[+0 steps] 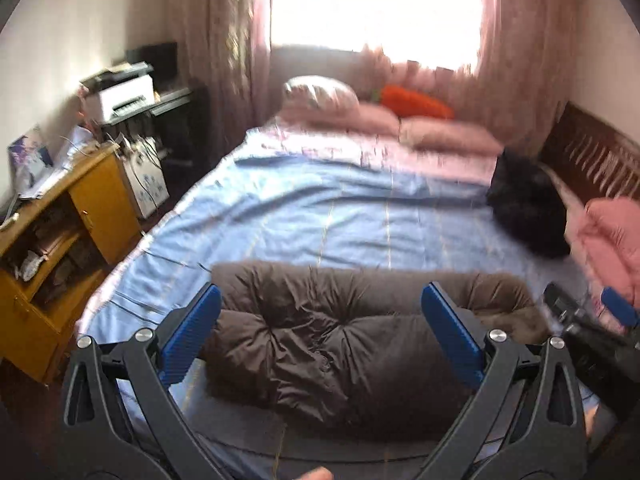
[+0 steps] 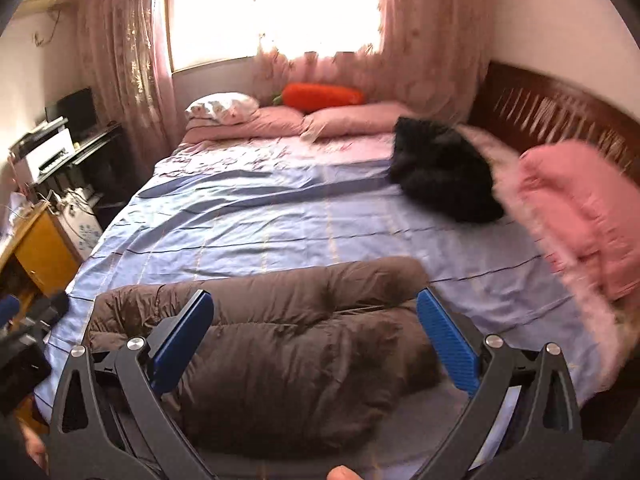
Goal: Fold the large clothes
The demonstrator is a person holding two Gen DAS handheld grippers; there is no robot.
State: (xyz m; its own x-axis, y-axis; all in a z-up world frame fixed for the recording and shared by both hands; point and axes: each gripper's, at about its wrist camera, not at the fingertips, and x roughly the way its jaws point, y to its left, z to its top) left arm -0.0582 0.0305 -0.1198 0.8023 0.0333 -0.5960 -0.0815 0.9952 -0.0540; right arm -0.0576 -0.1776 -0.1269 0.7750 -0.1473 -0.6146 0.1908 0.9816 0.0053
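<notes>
Overhead, both grippers' fingers (image 1: 192, 336) (image 2: 448, 340) stand wide apart, empty, above the folded brown jacket (image 1: 320, 344).

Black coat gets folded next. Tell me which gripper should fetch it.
Right, probably. The black coat lies on the bed's right side, nearer the right gripper, whose jaws stand open and empty. The left gripper sits farther left.

Left hand-held gripper with black arms and blue ribbed pads (image 1: 320, 336), jaws spread wide with nothing between them, pointing downward, right hand-held gripper of the same build (image 2: 314, 340) beside it, jaws equally wide and empty, a fingertip (image 2: 340, 472) at its base
</notes>
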